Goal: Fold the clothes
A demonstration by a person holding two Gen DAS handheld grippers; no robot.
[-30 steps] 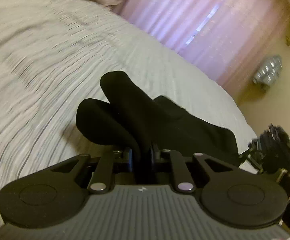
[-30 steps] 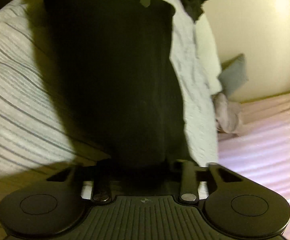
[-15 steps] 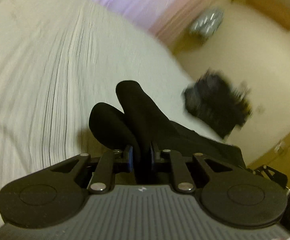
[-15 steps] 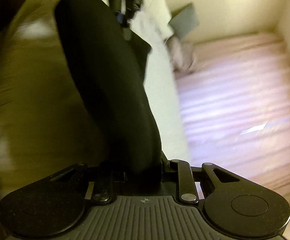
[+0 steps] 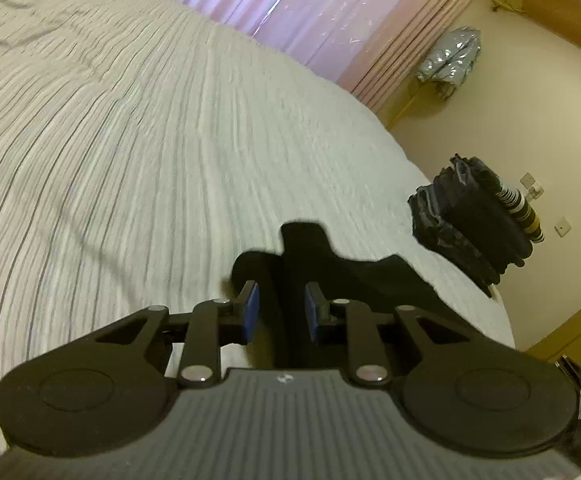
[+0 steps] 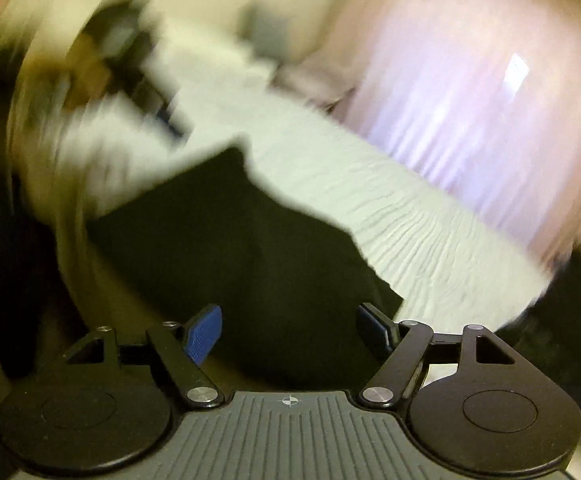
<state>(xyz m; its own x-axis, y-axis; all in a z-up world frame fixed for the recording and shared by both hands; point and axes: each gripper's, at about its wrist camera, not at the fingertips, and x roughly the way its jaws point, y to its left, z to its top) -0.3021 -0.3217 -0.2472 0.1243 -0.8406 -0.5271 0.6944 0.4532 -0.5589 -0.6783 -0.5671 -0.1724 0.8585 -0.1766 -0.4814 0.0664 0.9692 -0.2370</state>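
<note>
A black garment lies on the striped white bedspread near the bed's right edge. One fold of it stands up between the blue pads of my left gripper. Those jaws are opening, and the left pad's face shows free of the cloth. The right wrist view is blurred by motion. There the same black garment spreads on the bed just beyond my right gripper. Its jaws are opening wide, and both pads stand clear of the cloth.
A stack of dark folded clothes sits at the bed's far right corner. Pink curtains hang behind the bed, with a silver bag by the wall. A blurred hand with a dark device shows at the upper left of the right wrist view.
The left jaws have parted, showing the blue pads, and less cloth stands up between them. The right gripper rolled, let go of the hanging black cloth and opened wide.
</note>
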